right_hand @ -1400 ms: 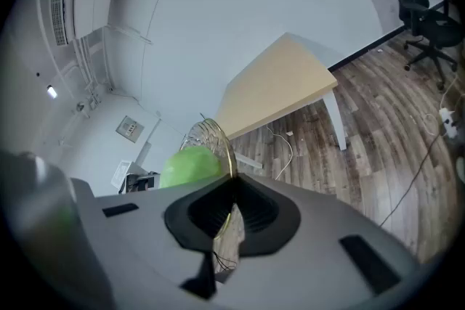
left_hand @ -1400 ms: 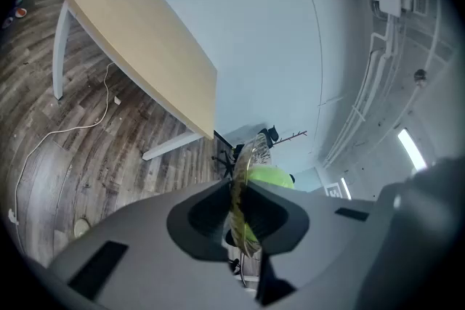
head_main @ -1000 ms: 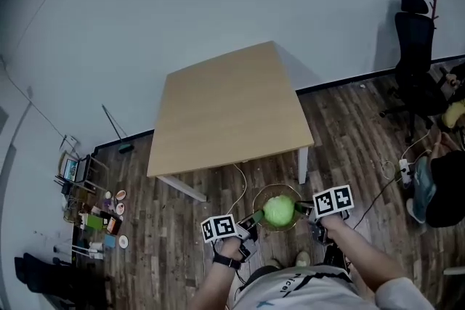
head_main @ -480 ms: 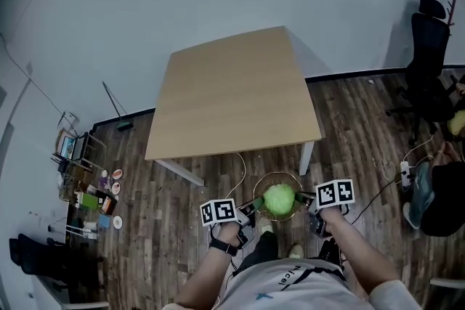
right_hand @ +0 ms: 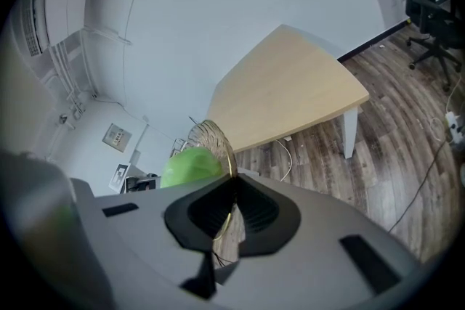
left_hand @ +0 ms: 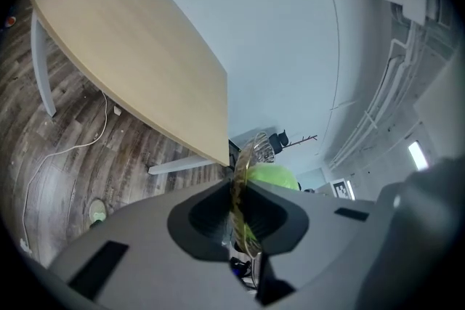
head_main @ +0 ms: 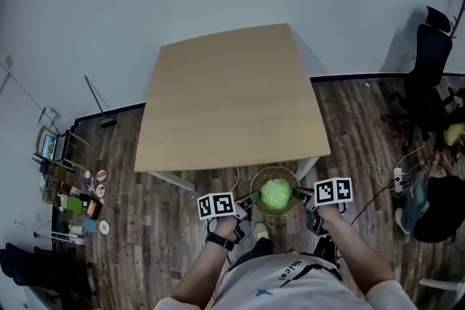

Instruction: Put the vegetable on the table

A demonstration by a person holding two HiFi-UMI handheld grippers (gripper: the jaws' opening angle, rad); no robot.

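Since a second ago, the person has stepped toward the table point(head_main: 232, 98), whose near edge now lies just beside the wire basket point(head_main: 275, 170), where earlier a strip of wood floor point(head_main: 167, 207) showed between them. Both grippers have carried the basket forward with the round green vegetable point(head_main: 276, 194) still sitting inside it, held above the floor and not yet over the tabletop. On the basket's left side, the left gripper point(head_main: 247, 201) has its jaws pressed together on the thin wire rim; its own view shows the rim point(left_hand: 243, 178) running edge-on through the narrow slot between them, with the vegetable point(left_hand: 272, 176) just past it. On the opposite side, the right gripper point(head_main: 299, 194) pinches the rim the same way, its jaws nipped onto the wire point(right_hand: 211, 138) with the vegetable point(right_hand: 190, 165) beside it. An office chair point(head_main: 429, 62) stands well apart at right.
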